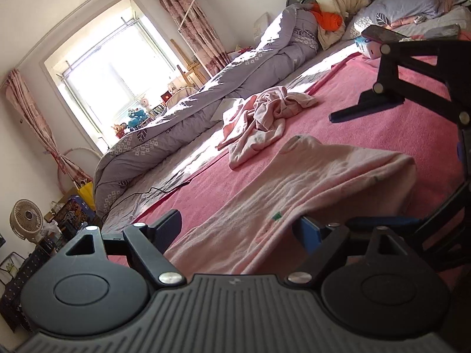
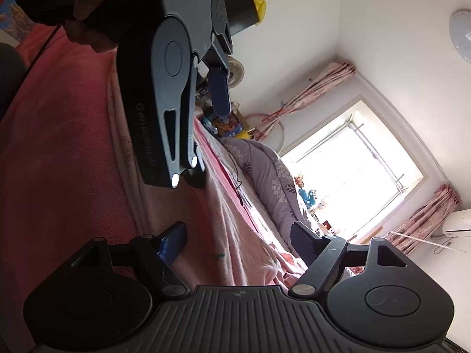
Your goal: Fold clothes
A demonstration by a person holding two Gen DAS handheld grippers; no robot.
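A pale pink garment [image 1: 297,182] lies spread flat on the pink bed cover [image 1: 368,135]. My left gripper [image 1: 238,229] sits low at its near edge and is open; the cloth runs between the wide-apart jaws and drapes over the blue pad [image 1: 310,232]. My right gripper [image 1: 379,164] reaches in from the right, turned on its side and open, one finger above the garment's right edge and one below. In the right wrist view the right gripper [image 2: 240,244] is open with the garment [image 2: 235,235] between its fingers, and the left gripper [image 2: 209,135] hangs above, held by a hand [image 2: 88,14].
A second, crumpled pink garment [image 1: 265,120] lies further up the bed. A rolled lavender duvet [image 1: 176,135] runs along the left side, with pillows [image 1: 403,6] and an orange item [image 1: 326,19] at the headboard. A fan [image 1: 26,217] and clutter stand below the window [image 1: 117,67].
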